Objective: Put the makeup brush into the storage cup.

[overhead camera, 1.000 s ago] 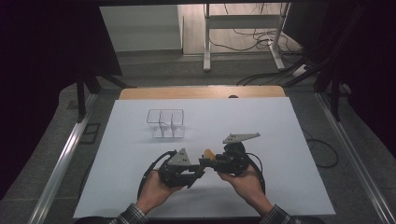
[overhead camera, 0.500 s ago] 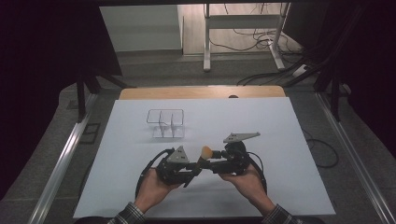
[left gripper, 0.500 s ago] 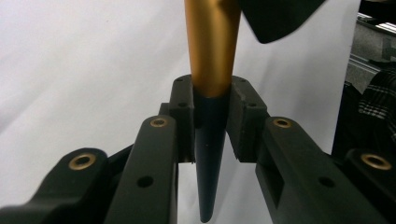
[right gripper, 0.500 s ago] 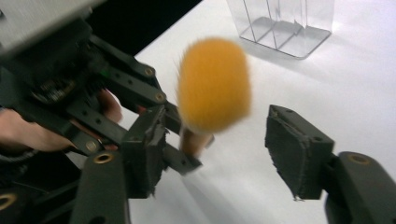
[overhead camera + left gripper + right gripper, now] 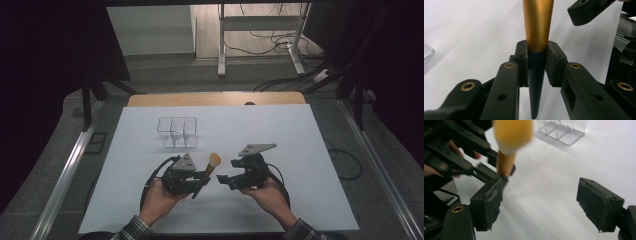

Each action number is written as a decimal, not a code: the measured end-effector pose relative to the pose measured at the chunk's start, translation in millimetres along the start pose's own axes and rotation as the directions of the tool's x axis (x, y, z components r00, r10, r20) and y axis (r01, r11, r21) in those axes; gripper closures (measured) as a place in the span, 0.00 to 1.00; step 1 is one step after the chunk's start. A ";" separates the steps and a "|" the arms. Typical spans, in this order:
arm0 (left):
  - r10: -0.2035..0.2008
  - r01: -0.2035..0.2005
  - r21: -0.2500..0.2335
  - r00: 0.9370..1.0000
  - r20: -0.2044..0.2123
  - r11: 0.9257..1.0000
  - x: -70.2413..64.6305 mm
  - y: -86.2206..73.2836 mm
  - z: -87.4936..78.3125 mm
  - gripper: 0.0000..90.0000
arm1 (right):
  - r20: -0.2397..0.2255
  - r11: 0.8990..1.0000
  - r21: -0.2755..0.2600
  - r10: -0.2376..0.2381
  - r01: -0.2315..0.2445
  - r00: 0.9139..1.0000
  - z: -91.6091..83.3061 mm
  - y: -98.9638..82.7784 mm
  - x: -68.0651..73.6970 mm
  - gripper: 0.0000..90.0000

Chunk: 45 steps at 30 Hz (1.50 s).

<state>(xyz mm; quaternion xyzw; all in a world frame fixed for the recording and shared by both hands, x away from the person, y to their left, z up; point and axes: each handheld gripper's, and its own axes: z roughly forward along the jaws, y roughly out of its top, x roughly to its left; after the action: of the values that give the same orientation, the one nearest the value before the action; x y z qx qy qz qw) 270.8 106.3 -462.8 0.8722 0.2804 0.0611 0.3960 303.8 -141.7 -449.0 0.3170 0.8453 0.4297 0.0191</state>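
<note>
A makeup brush point(image 5: 213, 161) with a fluffy orange head, gold ferrule point(image 5: 537, 25) and dark tapered handle is held above the white table point(image 5: 300, 135). My left gripper point(image 5: 202, 181) is shut on the handle just below the ferrule, and the head points up and to the right. Its pads point(image 5: 522, 62) press the handle from both sides. My right gripper point(image 5: 223, 179) is just right of the brush; its jaws have just been opening and nothing is between them. In the right gripper view the right gripper point(image 5: 544, 205) is wide apart, with the brush head point(image 5: 512, 135) at upper left.
A clear plastic organiser point(image 5: 177, 132) with several compartments stands on the table beyond the left hand. A wooden edge point(image 5: 215, 99) runs along the table's far side. Metal rails point(image 5: 65, 170) flank the table.
The right gripper's jaws have come apart and drawn slightly right, away from the brush. The brush stays in the left gripper, its orange head now showing clearly.
</note>
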 end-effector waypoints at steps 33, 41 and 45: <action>-0.032 0.031 -0.029 0.999 -0.030 0.999 15.9 -9.5 -20.3 0.82 | 0.134 0.992 0.097 -0.099 0.087 0.986 -1.7 -16.7 -14.2 0.01; -0.041 0.040 -0.030 0.998 -0.039 0.999 18.9 -11.6 -23.5 0.82 | 0.139 0.988 0.124 -0.107 0.090 0.984 -3.4 -20.5 -15.3 0.00; -0.047 0.046 -0.034 0.998 -0.049 0.998 21.6 -13.4 -26.0 0.82 | 0.148 0.986 0.133 -0.123 0.103 0.981 -6.5 -23.3 -16.3 0.00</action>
<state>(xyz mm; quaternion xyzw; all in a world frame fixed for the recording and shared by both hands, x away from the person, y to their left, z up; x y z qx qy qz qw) 274.4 142.0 -457.3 0.8570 0.3095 0.0783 0.4046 302.8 -165.4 -465.9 0.3015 0.8831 0.3482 0.0897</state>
